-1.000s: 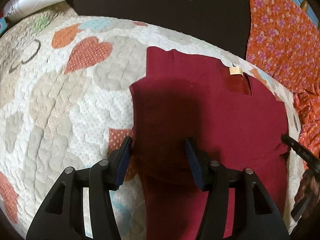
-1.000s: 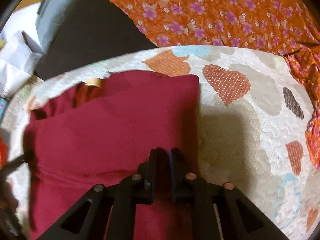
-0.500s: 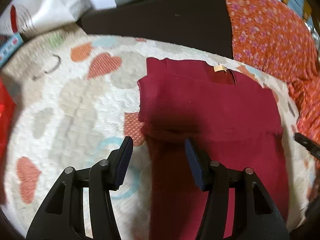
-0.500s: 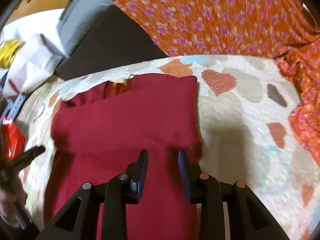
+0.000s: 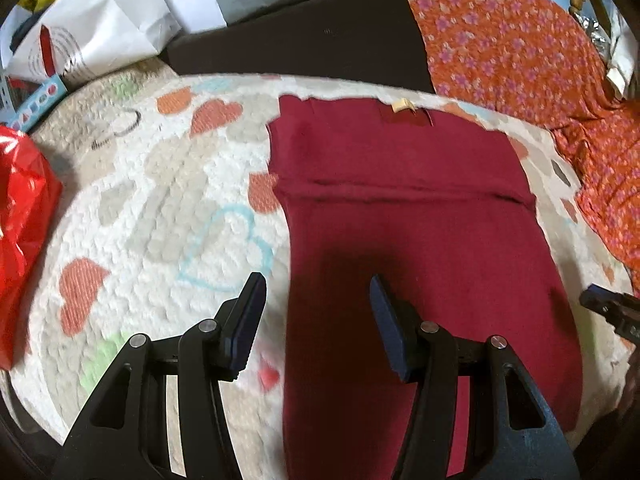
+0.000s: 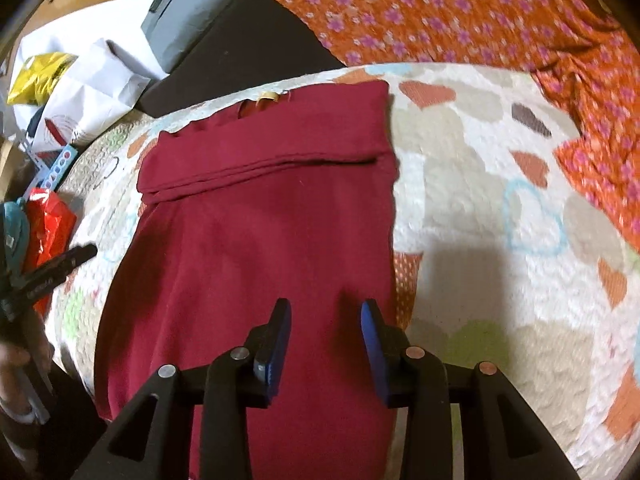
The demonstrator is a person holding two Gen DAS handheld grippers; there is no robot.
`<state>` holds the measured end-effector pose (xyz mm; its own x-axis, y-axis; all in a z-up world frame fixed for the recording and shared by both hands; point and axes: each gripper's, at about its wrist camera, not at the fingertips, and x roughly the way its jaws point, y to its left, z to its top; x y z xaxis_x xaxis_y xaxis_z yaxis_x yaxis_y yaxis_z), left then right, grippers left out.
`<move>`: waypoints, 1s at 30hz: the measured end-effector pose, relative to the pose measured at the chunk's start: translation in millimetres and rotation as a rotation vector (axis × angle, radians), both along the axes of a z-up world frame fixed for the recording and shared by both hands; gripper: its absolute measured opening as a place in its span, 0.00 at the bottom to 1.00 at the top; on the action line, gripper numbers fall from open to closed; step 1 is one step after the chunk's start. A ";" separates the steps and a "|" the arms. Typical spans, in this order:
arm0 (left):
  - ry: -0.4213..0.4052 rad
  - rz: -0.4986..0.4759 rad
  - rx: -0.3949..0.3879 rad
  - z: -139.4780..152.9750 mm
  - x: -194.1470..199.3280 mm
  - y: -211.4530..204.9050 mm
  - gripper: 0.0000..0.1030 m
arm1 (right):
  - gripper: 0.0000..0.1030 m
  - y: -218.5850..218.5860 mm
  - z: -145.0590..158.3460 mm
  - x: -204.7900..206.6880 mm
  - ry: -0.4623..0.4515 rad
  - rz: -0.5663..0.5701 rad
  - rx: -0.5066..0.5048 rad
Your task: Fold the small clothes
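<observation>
A dark red garment (image 5: pixel 404 240) lies flat on a white quilt with hearts (image 5: pixel 160 208). Its far end is folded over, leaving a fold edge across it, with a tan neck label (image 5: pixel 402 105) at the far edge. It also shows in the right wrist view (image 6: pixel 260 240). My left gripper (image 5: pixel 316 312) is open and empty above the garment's left edge. My right gripper (image 6: pixel 324 328) is open and empty above the garment's right side. The right gripper's tip shows at the right of the left wrist view (image 5: pixel 612 308), the left gripper at the left of the right wrist view (image 6: pixel 52 272).
An orange flowered cloth (image 5: pixel 540 60) lies to the right and back. A dark cushion (image 5: pixel 300 40) sits behind the quilt. A red plastic bag (image 5: pixel 20 208), white paper bags (image 5: pixel 92 28) and a grey parcel (image 6: pixel 188 12) lie to the left.
My right gripper has opened and let go of the garment. Both grippers have pulled back towards me from the folded far end, and more of the garment's near part shows.
</observation>
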<state>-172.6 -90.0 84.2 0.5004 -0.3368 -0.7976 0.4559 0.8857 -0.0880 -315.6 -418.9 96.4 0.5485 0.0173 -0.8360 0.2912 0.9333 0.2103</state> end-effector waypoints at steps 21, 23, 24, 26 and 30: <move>0.261 -0.082 -0.079 -35.4 -37.2 36.2 0.63 | 0.39 -5.7 -22.6 -60.9 0.102 -0.012 0.079; 0.257 -0.078 -0.088 -33.3 -41.8 43.3 0.63 | 0.40 -3.0 -21.5 -67.7 0.105 -0.001 0.079; 0.262 -0.079 -0.098 -32.7 -44.2 47.0 0.63 | 0.40 -1.7 -21.3 -71.0 0.105 0.005 0.085; 0.281 -0.087 -0.102 -34.5 -47.9 49.5 0.63 | 0.40 0.8 -22.6 -78.1 0.111 0.016 0.097; 0.322 -0.106 -0.109 -42.5 -53.5 46.6 0.63 | 0.41 2.8 -26.0 -88.9 0.128 0.017 0.100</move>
